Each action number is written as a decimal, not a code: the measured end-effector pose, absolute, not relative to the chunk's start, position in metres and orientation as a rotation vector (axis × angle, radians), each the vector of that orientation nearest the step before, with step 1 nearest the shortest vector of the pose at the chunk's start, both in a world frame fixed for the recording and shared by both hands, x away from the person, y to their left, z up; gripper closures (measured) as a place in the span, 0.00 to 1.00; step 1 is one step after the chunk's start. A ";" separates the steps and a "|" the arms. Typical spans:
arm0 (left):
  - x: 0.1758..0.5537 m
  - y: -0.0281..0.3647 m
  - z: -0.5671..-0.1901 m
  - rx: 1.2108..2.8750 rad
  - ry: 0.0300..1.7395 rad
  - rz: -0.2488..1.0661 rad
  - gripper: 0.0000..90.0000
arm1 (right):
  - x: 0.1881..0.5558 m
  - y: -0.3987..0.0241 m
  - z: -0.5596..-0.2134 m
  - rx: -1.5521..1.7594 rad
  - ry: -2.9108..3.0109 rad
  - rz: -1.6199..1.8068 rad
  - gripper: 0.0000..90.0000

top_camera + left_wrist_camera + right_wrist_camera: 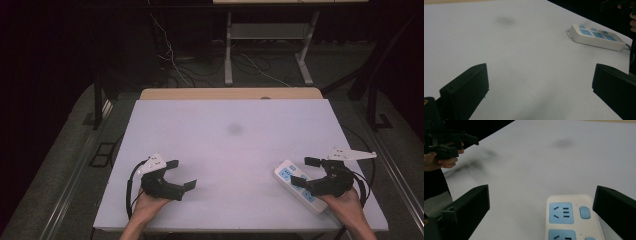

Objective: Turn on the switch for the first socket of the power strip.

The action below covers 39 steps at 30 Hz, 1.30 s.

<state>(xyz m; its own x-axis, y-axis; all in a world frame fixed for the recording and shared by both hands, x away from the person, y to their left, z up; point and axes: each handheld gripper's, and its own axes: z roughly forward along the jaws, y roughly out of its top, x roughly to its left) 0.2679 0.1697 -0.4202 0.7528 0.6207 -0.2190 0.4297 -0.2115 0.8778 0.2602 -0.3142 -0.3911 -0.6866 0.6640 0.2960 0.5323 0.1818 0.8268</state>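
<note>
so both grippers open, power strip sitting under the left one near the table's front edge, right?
Not the left. The power strip lies under the right gripper, as the high view shows. Both grippers are open; the left gripper is over bare table.

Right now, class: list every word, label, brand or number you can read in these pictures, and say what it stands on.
None can be read.
The power strip shows blue sockets and switches, with no legible print.
The table carries a dark smudge, no writing.

White power strip, lower right of the high view

The power strip [299, 186] is laid flat and slantwise on the white table, blue sockets facing up, its near end seen at the right gripper view's bottom.
</note>
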 end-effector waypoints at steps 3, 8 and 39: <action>0.268 0.170 -0.420 1.846 0.814 0.215 0.00 | 0.261 -0.314 -0.390 1.171 2.322 1.522 0.01; 0.267 0.170 -0.421 1.848 0.812 0.216 0.00 | 0.264 -0.314 -0.388 1.166 2.347 1.503 0.01; 0.267 0.172 -0.422 1.845 0.818 0.208 0.00 | 0.273 -0.335 -0.371 1.153 2.480 1.319 0.01</action>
<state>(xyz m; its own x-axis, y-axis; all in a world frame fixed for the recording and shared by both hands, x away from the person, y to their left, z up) 0.2665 0.1720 -0.4218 0.7504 0.6207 -0.2274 0.4370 -0.2077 0.8752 0.2729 -0.3350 -0.3708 -0.7069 0.6642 0.2431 0.5727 0.3358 0.7478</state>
